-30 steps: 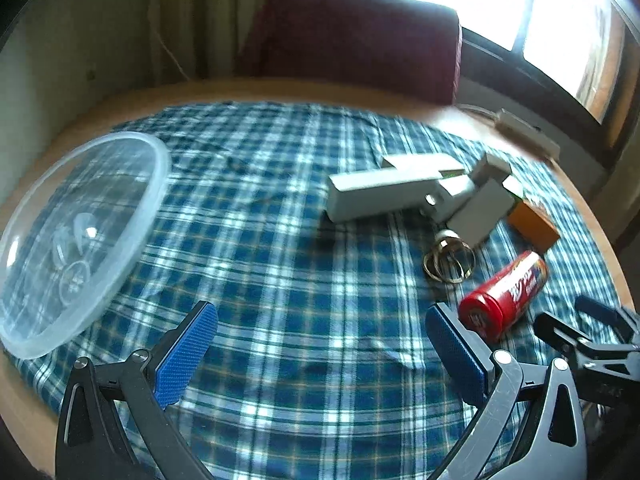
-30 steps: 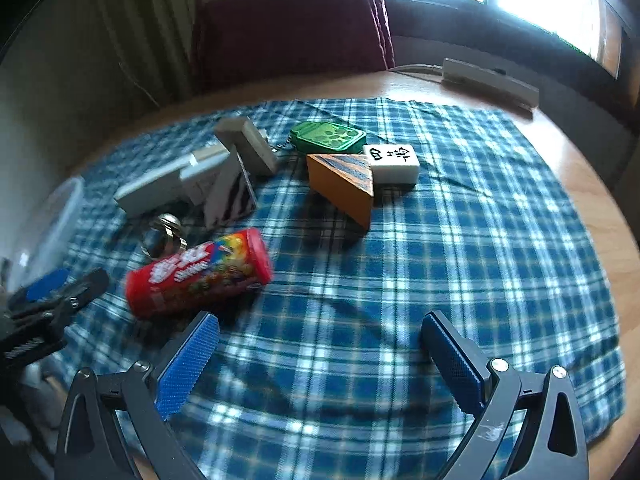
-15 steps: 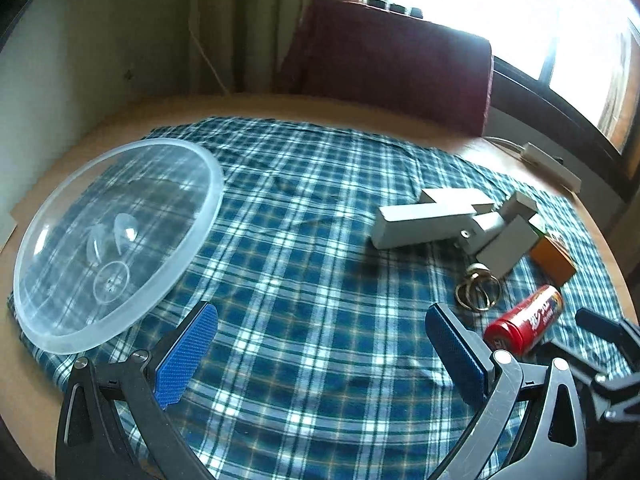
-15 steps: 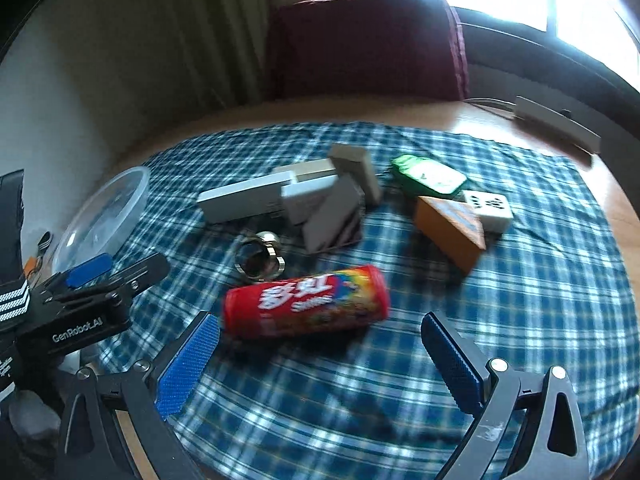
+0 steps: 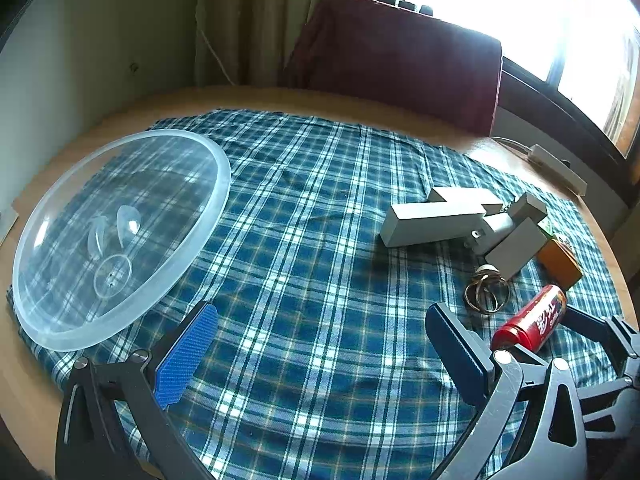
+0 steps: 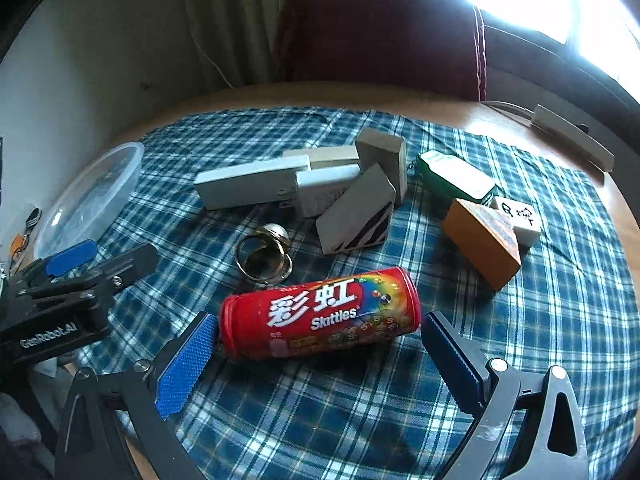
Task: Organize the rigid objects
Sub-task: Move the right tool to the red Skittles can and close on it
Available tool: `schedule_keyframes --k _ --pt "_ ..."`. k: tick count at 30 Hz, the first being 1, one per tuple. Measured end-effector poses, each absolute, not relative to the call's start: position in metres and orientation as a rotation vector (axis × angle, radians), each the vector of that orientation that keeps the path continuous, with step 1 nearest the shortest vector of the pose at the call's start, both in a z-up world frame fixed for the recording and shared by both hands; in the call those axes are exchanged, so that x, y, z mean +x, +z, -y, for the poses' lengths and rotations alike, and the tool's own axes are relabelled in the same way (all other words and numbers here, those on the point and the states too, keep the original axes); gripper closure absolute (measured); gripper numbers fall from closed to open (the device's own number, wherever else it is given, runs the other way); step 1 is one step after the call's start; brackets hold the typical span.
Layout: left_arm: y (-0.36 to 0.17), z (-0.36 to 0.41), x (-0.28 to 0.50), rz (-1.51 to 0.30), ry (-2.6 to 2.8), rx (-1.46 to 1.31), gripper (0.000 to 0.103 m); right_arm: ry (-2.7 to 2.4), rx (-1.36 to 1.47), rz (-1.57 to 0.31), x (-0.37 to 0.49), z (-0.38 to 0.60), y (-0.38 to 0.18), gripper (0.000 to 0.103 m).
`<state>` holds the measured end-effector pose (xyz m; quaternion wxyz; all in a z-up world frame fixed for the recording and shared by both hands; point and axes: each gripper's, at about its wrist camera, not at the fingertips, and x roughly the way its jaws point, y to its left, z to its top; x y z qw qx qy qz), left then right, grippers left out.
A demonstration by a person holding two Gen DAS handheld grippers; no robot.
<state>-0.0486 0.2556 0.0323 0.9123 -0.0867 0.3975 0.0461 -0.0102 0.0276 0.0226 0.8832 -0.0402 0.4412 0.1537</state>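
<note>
A: Basically nothing sorted yet. Clear bowl [image 5: 120,236] at the left edge of the cloth, empty as far as visible.

B: And the objects?

A: All loose on the checked cloth covering the surface [image 6: 340,94]: Skittles can [image 6: 320,314] on its side, key rings [image 6: 264,258] just behind it, grey blocks [image 6: 304,188] piled together, orange block [image 6: 482,242] touching the mahjong tile [image 6: 518,220], green case [image 6: 454,178] behind.

B: Claws?

A: Right claw [image 6: 318,364] wide open, straddling the can lengthwise, pads not yet pressing. Left claw [image 5: 320,354] open too, holding nothing, over bare cloth beside the bowl. Probably can first, then everything else.
</note>
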Motion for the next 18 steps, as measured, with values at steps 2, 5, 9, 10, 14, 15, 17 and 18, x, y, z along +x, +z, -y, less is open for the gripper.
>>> schedule_keyframes --k 2,5,9,10,14,15,17,18 --pt "0.031 -0.256 -0.049 -0.822 0.094 -0.179 0.0 0.315 -0.091 -0.924 -0.01 -0.028 0.02 0.007" --pt "0.029 -0.256 -0.049 -0.829 0.096 -0.182 0.0 0.32 -0.085 -0.917 -0.011 -0.027 0.021 0.008" --pt "0.024 -0.258 -0.043 -0.839 0.097 -0.202 0.0 0.326 -0.057 -0.898 -0.013 -0.022 0.023 0.008" --pt "0.023 -0.259 -0.042 -0.839 0.097 -0.205 0.0 0.32 -0.049 -0.892 -0.013 -0.02 0.024 0.008" --pt "0.023 -0.259 -0.042 -0.834 0.084 -0.198 0.0 0.266 -0.005 -0.863 -0.014 -0.005 0.029 0.008" --pt "0.024 -0.258 -0.045 -0.83 0.077 -0.193 0.0 0.253 0.006 -0.854 -0.013 0.0 0.03 0.008" --pt "0.025 -0.252 -0.045 -0.828 0.059 -0.165 0.0 0.223 0.033 -0.832 -0.014 0.01 0.034 0.008" --pt "0.026 -0.247 -0.044 -0.828 0.054 -0.144 0.0 0.204 0.048 -0.821 -0.014 0.015 0.036 0.008"
